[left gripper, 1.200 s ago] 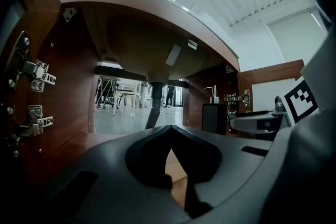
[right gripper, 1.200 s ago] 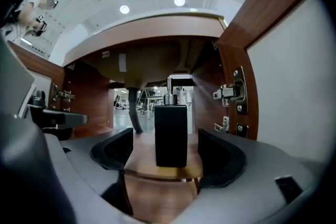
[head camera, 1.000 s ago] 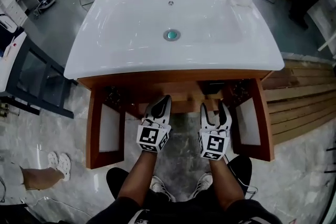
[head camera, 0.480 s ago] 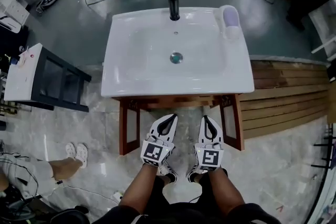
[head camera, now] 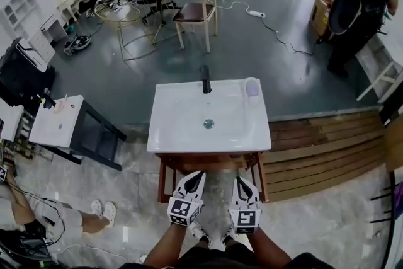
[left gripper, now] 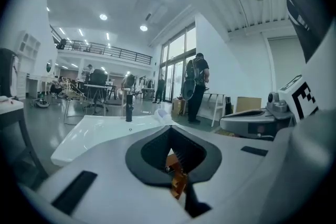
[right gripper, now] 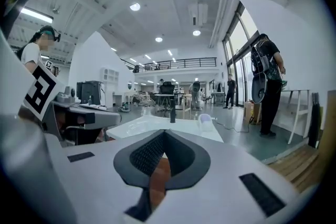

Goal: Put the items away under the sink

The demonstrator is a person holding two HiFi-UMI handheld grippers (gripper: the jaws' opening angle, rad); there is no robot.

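Now the left gripper (head camera: 199, 176) is pinched shut with nothing in it, and so is the right gripper (head camera: 240, 181). Both point straight ahead at the open cupboard (head camera: 165, 178) under the white sink (head camera: 189, 145), and each looks about as near. The sink top hides the inside, so I cannot see any items.

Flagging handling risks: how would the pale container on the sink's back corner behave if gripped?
The pale container looks like thin plastic, so probably light and slightly squashy. Its smooth rounded sides might slip, or roll on the glossy sink.
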